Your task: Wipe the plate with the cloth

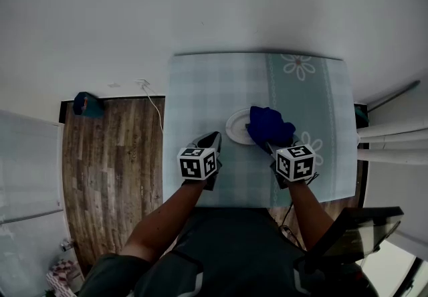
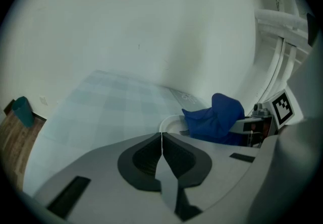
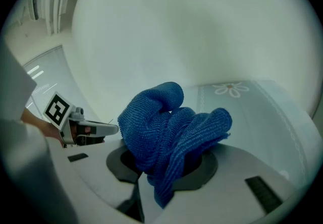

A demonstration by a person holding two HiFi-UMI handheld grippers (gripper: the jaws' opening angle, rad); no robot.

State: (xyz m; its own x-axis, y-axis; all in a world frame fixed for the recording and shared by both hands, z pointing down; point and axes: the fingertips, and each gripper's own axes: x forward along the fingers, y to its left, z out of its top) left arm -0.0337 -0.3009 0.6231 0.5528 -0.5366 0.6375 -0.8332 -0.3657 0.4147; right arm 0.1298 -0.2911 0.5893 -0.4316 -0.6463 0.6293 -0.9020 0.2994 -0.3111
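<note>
The right gripper (image 1: 275,148) is clamped on a bunched blue cloth (image 3: 166,127), which wells up out of its jaws and folds forward. The white plate (image 1: 235,127) sits on the table (image 1: 200,88) near the middle, just ahead of that gripper and a little to its left. The cloth covers the plate's right part, so only the left rim shows from the head view. No view settles whether the cloth is pressing on the plate or hanging just above it. The left gripper (image 2: 161,142) has its 2 jaws closed together with nothing between them. It lies near the plate's near-left edge, pointing toward it but apart from it. The plate is round, so no axis matters here. By my reading the wipe turns on bringing the cloth down and leftward across the exposed surface, with the right hand already in place. The left could steady the rim if the plate slides.
</note>
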